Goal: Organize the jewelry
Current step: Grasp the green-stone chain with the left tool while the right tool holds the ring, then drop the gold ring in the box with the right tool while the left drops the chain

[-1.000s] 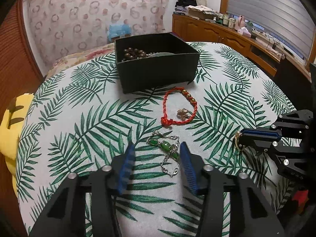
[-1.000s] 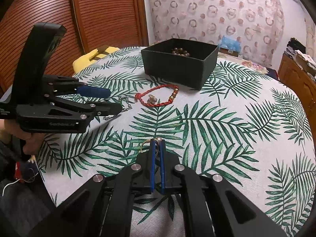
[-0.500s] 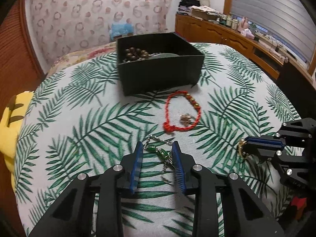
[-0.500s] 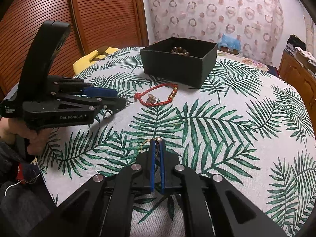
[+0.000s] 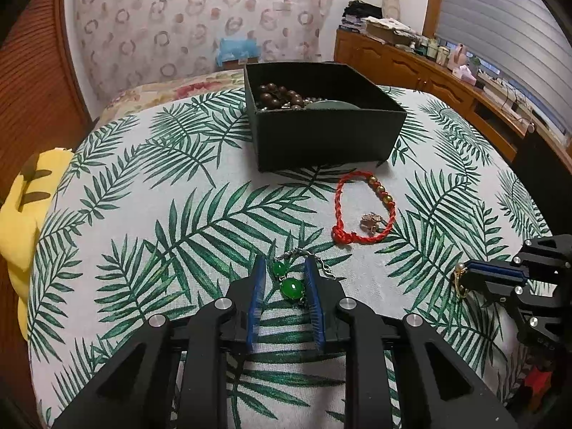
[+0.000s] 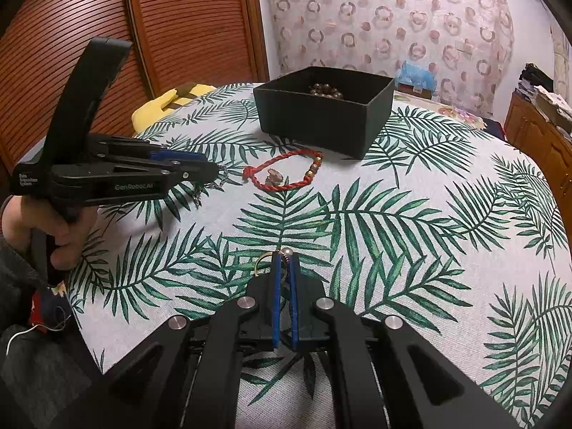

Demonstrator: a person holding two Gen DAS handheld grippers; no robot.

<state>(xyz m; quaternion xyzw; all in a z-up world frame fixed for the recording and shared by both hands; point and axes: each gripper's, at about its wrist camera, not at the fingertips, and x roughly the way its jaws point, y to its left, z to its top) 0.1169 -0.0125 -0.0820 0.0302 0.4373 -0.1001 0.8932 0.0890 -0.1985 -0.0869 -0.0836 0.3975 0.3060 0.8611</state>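
Now that the left tool [image 5: 285,275] has been narrowed around the green bracelet [image 5: 290,287] at lower centre without yet gripping, while the earring [image 6: 273,262] stays clamped in the right tool [image 6: 285,261], lifting toward the box [image 5: 321,132] seems imminent.

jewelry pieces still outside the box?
4: green-stone bracelet between left gripper fingers, gold earring in right gripper, red cord bracelet, small charm inside its loop.
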